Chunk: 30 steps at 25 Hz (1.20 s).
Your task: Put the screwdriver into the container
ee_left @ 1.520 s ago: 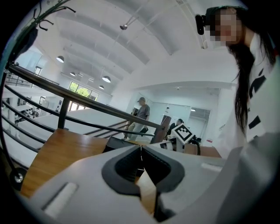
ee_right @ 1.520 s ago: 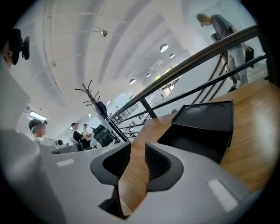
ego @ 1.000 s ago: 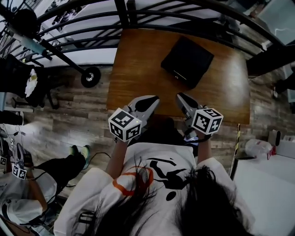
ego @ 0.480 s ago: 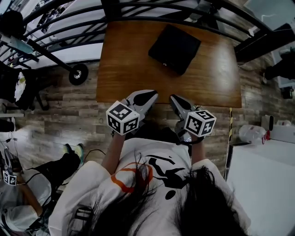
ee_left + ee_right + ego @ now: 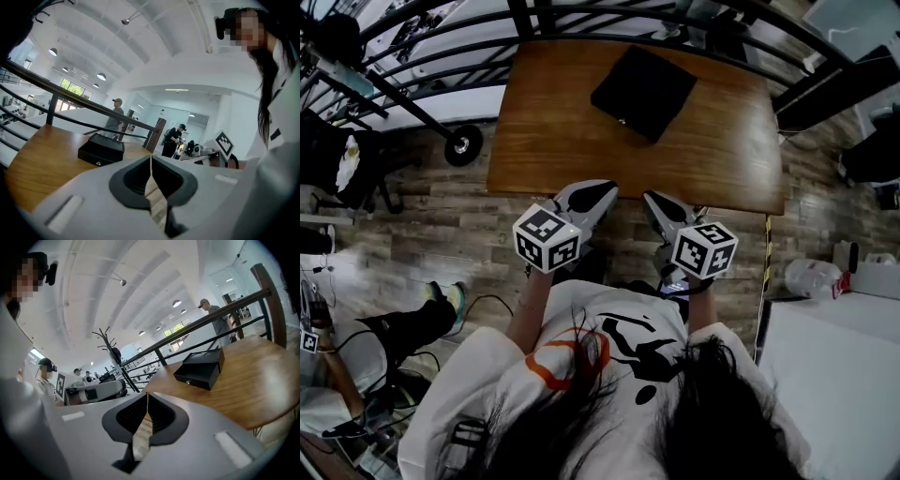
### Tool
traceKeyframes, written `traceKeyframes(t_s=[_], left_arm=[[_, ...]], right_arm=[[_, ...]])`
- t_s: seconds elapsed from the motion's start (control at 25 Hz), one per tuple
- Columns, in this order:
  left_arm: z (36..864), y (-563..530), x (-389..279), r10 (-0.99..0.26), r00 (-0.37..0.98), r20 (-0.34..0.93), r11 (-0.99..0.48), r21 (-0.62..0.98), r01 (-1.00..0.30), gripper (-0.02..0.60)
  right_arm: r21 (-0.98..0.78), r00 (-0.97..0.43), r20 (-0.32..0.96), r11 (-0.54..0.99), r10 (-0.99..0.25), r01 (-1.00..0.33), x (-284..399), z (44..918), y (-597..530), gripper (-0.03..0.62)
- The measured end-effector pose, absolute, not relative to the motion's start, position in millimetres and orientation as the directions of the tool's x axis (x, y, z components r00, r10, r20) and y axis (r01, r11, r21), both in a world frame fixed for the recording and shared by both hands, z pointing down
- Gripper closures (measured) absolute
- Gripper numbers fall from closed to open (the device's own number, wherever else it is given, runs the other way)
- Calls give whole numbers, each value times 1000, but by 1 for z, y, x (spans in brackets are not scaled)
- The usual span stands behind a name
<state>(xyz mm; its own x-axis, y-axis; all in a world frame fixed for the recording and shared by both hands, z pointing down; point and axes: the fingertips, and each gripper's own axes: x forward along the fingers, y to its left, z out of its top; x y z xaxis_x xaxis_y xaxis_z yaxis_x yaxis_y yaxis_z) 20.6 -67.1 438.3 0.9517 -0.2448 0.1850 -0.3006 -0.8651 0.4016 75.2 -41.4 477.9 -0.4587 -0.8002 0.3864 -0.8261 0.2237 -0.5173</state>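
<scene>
A flat black box [image 5: 643,92] with a small front knob lies on the far part of the wooden table [image 5: 553,131]; it shows too in the left gripper view as the black box [image 5: 101,150] and in the right gripper view as the black box [image 5: 199,369]. No screwdriver appears in any view. My left gripper [image 5: 602,194] hangs at the table's near edge, jaws shut with nothing between them. My right gripper [image 5: 651,200] is beside it, also shut and empty. Both grippers point toward the table, well short of the box.
A black metal railing [image 5: 581,21] runs along the table's far side. People stand beyond it [image 5: 114,123], and another seated person [image 5: 356,366] is on the floor to my left. A white counter [image 5: 834,375] lies at right. A wheeled stand [image 5: 461,143] sits left of the table.
The head view has shifted, so the table and box now sit a little higher and to the left in the picture. Both grippers stay shut, side by side at the table's near edge.
</scene>
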Motion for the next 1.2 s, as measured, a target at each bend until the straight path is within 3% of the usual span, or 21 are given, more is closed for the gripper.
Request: traceKeyframes(t_s=[0.44,0.84,1.2], left_arm=[[447,63,74,-278,934,223,-857,381,-346,580],[471,168,63,-335,892,303,-824,365,-433,580],[469,194,52,-346,884,315,-816,364,-449,580]], right_arm=[[-530,-514,342,291,-787,-797,124,476,75,571],[-559,-569,318,335,-758,-759,121,494,168,571],[-567,-587,327,343,-741,-749,105,496,194,571]])
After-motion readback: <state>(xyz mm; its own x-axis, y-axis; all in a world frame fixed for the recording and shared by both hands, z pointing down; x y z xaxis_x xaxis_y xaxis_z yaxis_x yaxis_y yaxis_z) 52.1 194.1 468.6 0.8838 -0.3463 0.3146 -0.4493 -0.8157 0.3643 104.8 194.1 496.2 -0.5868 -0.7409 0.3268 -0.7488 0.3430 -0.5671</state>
